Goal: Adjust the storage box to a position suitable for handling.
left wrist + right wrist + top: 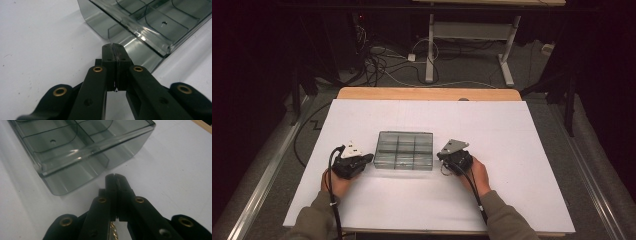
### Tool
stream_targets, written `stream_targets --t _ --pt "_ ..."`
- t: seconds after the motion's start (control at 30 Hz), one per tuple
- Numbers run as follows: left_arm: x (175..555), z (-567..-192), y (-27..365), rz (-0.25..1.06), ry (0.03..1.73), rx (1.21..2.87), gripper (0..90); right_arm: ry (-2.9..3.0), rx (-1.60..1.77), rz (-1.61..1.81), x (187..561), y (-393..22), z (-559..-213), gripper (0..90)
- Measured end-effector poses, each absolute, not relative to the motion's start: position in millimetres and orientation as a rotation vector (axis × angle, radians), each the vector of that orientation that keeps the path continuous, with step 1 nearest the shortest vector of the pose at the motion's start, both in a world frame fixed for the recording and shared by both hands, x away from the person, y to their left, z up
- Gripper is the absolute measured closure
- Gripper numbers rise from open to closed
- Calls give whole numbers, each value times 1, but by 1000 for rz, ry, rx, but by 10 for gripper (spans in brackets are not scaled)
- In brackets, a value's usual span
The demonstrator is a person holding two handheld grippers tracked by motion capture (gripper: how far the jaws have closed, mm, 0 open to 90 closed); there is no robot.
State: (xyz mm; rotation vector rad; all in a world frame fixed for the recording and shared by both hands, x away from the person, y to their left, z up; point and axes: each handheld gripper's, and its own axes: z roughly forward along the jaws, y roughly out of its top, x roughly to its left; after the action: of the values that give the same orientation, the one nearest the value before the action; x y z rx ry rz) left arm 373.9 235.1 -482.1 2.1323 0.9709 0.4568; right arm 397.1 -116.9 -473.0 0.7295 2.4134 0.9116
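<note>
A smoky clear plastic box (405,150) with several compartments lies on the white table sheet (492,130). My left gripper (371,158) sits just off the box's left end, jaws pressed together with nothing between them. In the left gripper view the shut left gripper (114,45) points at the box's side wall (140,47), close to it. My right gripper (440,156) sits just off the box's right end, also shut and empty. The right gripper view has the shut right gripper (115,175) a short gap from the box wall (82,172). The compartments look empty.
A wooden table edge (427,93) runs behind the white sheet. Beyond it are a desk frame (472,35) and loose cables (377,60) on the floor. A metal rail (267,170) runs along the left of the table.
</note>
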Motion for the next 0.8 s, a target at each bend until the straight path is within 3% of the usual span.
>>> stream_targets --t 0.43,0.8 --pt "391 -480 216 461 1012 2130 870 2362 720 807 399 -104 -475 900" --pt "412 -478 176 485 979 2160 870 2300 858 783 415 -134 -473 900"
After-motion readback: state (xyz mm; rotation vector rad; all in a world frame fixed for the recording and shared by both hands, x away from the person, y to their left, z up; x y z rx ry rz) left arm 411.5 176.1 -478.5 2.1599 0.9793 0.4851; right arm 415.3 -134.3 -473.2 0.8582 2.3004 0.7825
